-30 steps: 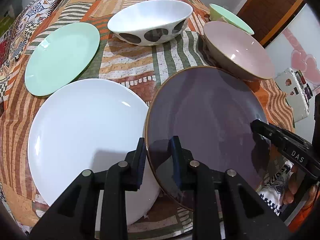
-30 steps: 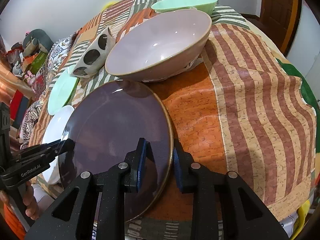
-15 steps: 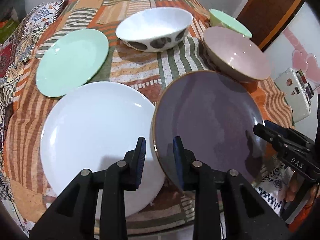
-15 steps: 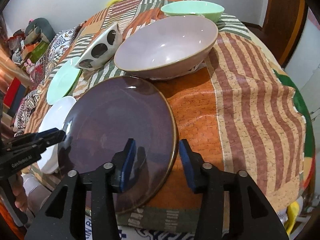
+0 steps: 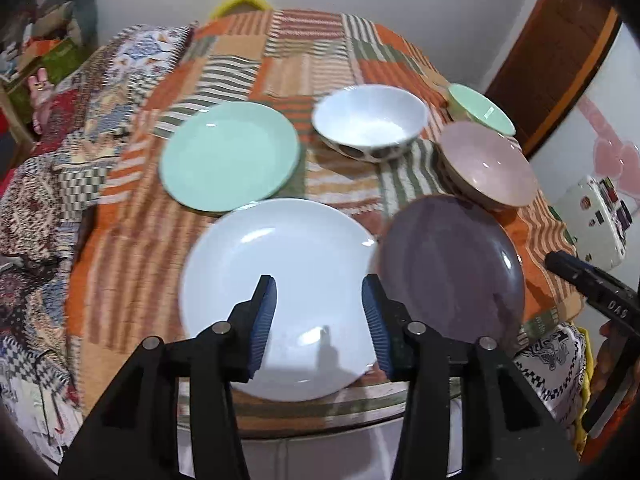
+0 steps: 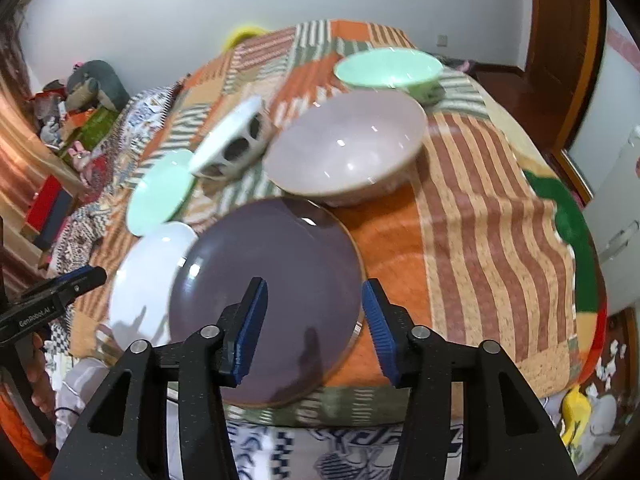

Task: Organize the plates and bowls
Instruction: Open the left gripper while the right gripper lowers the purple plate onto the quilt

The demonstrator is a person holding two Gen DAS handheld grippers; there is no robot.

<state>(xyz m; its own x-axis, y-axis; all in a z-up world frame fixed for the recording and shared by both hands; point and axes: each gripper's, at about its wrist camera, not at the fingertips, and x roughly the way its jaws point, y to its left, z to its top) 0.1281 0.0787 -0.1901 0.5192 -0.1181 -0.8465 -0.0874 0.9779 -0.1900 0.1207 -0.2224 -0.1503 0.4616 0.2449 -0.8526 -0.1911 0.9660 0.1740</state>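
A dark purple plate (image 5: 452,264) (image 6: 268,292) lies flat at the table's near edge, beside a white plate (image 5: 280,280) (image 6: 148,280). A mint plate (image 5: 230,156) (image 6: 160,192) lies behind them. A white spotted bowl (image 5: 368,122) (image 6: 232,144), a pink bowl (image 5: 488,164) (image 6: 344,152) and a mint bowl (image 5: 480,112) (image 6: 388,68) stand further back. My left gripper (image 5: 318,320) is open and empty above the white plate's near edge. My right gripper (image 6: 314,324) is open and empty above the purple plate's near edge.
The round table carries a striped patchwork cloth (image 6: 480,220) that hangs over its edge. A cluttered sofa (image 5: 48,160) stands on the left. A wooden door (image 5: 560,52) is at the back right. The right gripper's body shows in the left wrist view (image 5: 592,288).
Both grippers have let go of the purple plate, opened wide and pulled back and up from the table. The purple plate now rests flat on the cloth.
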